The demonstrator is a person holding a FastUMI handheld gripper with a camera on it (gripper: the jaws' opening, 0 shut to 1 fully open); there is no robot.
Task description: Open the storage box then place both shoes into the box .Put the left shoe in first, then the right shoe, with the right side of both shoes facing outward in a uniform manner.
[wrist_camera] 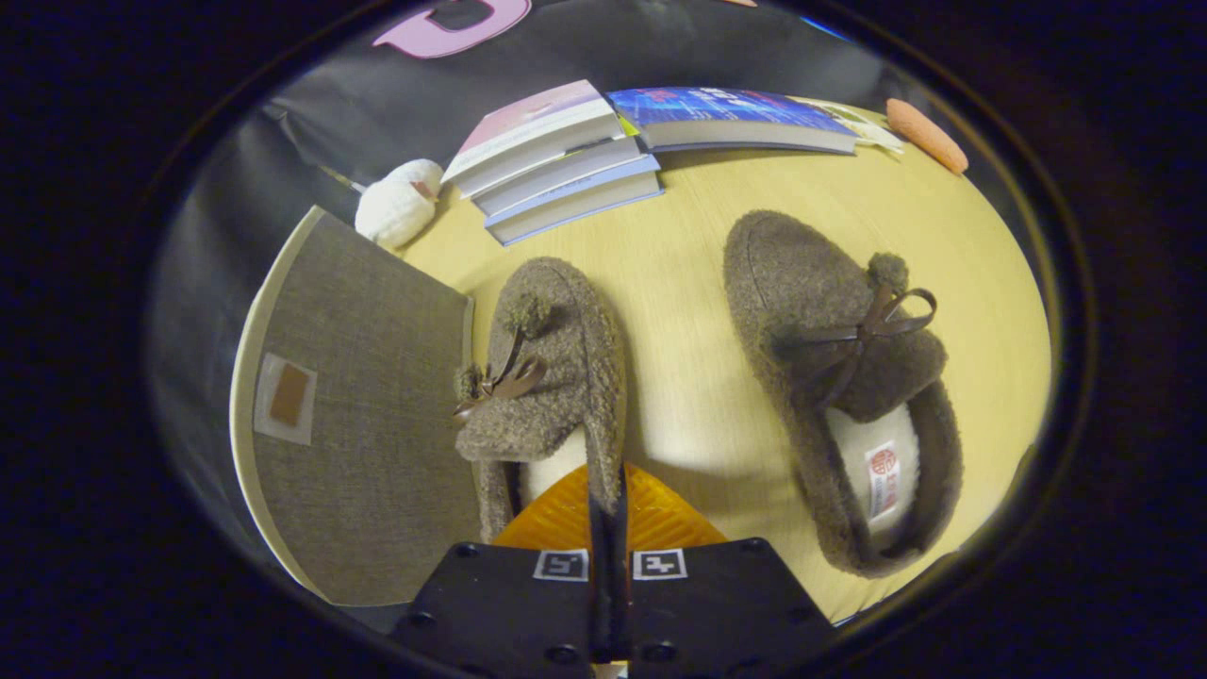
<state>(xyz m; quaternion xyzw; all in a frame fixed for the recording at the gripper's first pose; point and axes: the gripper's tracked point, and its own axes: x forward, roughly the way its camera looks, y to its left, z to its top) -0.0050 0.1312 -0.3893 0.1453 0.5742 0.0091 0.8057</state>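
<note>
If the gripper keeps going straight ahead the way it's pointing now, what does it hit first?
The gripper looks shut on the heel-side wall of the nearer brown slipper, so it is already at it. Straight on lies that slipper's fuzzy edge, then bare table, then probably the stacked books.

Warm, fairly bright light falls from above on the bench (698, 311), fading toward the rim. Each shoe (839, 377) throws a soft, short shadow. Fisheye bending curves the books (566, 160) and bench edge. Focus is sharp mid-scene; no strong glare.
</note>
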